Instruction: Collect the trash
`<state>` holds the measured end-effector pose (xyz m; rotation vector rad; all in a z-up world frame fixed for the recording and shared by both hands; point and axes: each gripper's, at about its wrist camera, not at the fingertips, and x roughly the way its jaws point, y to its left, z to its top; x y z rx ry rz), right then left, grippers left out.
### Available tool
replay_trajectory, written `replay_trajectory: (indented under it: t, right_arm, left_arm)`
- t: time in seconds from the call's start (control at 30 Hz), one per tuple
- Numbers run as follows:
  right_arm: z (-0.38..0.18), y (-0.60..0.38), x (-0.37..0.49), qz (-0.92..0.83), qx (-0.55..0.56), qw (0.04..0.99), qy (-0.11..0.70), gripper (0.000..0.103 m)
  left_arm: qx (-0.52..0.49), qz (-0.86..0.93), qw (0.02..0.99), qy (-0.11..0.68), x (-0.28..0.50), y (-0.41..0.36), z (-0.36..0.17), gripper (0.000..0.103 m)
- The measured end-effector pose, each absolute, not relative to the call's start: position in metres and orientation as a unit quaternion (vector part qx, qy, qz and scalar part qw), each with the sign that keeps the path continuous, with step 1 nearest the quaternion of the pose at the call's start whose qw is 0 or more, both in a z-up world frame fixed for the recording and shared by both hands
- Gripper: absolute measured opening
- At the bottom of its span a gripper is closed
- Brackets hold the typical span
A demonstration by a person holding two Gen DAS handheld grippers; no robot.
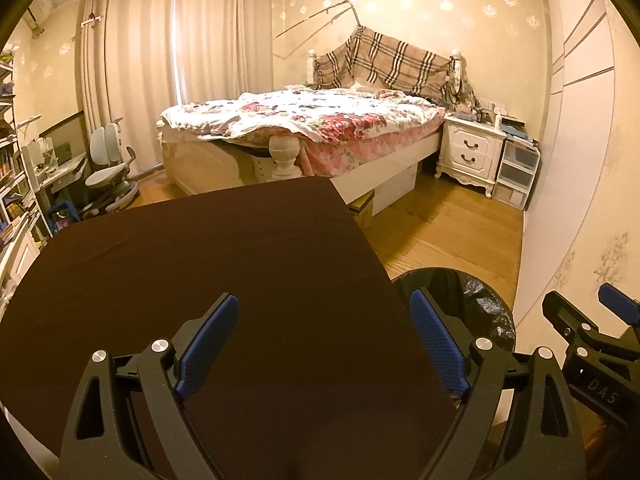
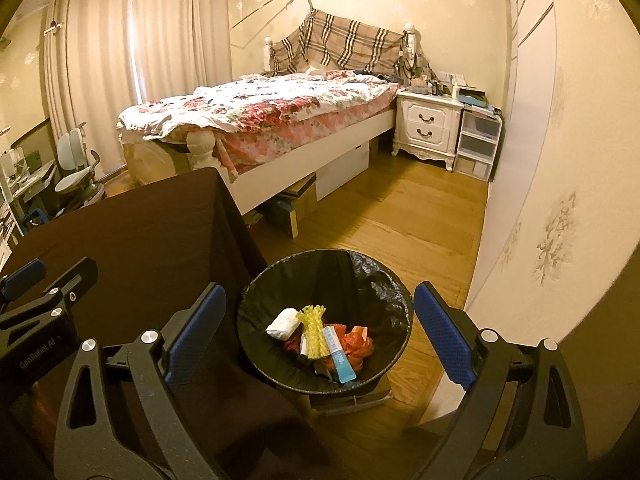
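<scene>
We hold the left gripper and right gripper spread and empty; the trash lies in the bin off the tabletop's right edge. Collecting looks finished; next, withdraw.

This is a bedroom in a home. A bed with a rumpled floral quilt stands at twelve o'clock, a plaid blanket draped over its headboard. At one o'clock a white two-drawer nightstand holds clutter, with clear plastic drawers beside it. Long cream curtains cover the window at eleven o'clock. At nine o'clock sit a desk chair and crowded bookshelves. Flowered wallpaper and a wooden floor complete it.
</scene>
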<state>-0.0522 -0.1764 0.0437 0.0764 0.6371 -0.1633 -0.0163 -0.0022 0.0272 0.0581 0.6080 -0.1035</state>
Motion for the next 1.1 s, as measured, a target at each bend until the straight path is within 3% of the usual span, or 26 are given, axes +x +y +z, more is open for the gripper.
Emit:
replay_trajectory:
  t: [1.1]
  right_arm:
    - [0.0434, -0.1705, -0.0555, -0.08, 0.034, 0.946, 0.311, 0.093]
  left_arm:
    - [0.026, -0.051, 0.952, 0.299, -0.0204, 0.0034, 0.027, 0.087]
